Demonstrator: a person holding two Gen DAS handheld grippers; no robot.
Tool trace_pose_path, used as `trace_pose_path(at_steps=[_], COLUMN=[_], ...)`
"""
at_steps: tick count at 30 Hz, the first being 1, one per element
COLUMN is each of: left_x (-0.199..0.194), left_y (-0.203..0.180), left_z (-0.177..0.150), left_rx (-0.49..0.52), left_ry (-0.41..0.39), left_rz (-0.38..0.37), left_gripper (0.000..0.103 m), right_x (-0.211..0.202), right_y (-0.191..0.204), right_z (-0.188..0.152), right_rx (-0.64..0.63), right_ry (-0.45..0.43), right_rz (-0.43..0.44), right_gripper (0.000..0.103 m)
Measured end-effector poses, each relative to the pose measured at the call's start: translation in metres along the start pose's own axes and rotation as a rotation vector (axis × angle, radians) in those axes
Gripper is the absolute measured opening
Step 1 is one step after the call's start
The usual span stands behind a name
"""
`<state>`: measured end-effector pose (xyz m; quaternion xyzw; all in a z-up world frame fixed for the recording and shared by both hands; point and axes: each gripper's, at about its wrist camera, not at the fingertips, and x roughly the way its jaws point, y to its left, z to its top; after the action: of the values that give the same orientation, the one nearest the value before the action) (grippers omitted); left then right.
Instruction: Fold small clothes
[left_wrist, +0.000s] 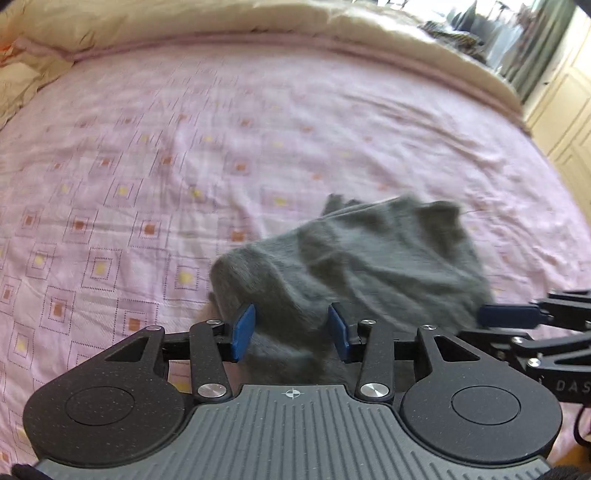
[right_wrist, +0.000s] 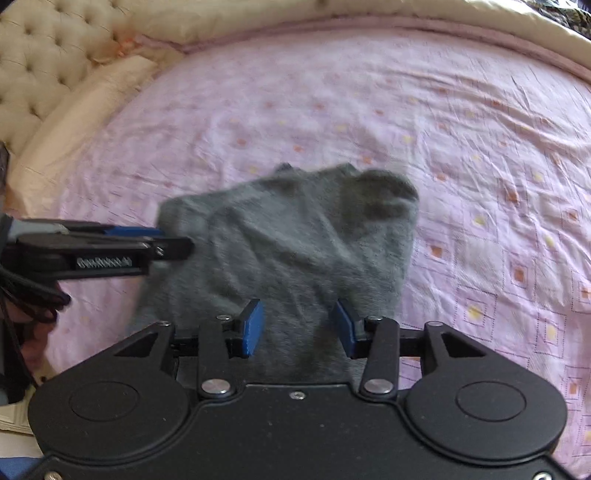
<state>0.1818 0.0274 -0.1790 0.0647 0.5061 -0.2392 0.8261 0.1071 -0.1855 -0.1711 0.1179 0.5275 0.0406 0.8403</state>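
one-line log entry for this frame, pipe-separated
stage: fold in progress | item: grey garment rumpled on pink bedsheet | left gripper: open over garment | right gripper: open over garment | image: motion blur

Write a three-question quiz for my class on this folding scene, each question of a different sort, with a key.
1. True or false: the grey garment lies on a bare wooden table.
2. Multiple choice: How do the jaws of the right gripper stand? A) wide apart, with grey fabric between them B) shut tight on a sock C) out of view
3. Short answer: What colour is the patterned sheet under the garment?

Key
1. False: it lies on the bed sheet.
2. A. The left gripper stands the same way, jaws apart over the fabric.
3. Pink, printed with small squares.
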Motion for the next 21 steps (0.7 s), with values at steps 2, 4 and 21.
trace_pose_path(at_steps=[2, 4, 21], left_x=[0.013, 0.018, -0.072], left_y=[0.010, 0.015, -0.005], left_z=[0.003, 0.006, -0.019], left_rx=[-0.019, -0.021, -0.051], left_ry=[0.043, 0.060, 0.051], left_rz=[0.022, 0.048, 0.201], left_gripper=[0.042, 0.043, 0.103], right_x=[0.011, 0.014, -0.046], right_y=[-0.005, -0.010, 0.012], right_z=[0.002, 0.005, 0.000], right_rx=[0.028, 0.067, 0.146], right_ry=[0.039, 0.050, 0.047], right_rz=[-0.026, -0.028, -0.211], right_gripper=[0.051, 0.050, 0.095])
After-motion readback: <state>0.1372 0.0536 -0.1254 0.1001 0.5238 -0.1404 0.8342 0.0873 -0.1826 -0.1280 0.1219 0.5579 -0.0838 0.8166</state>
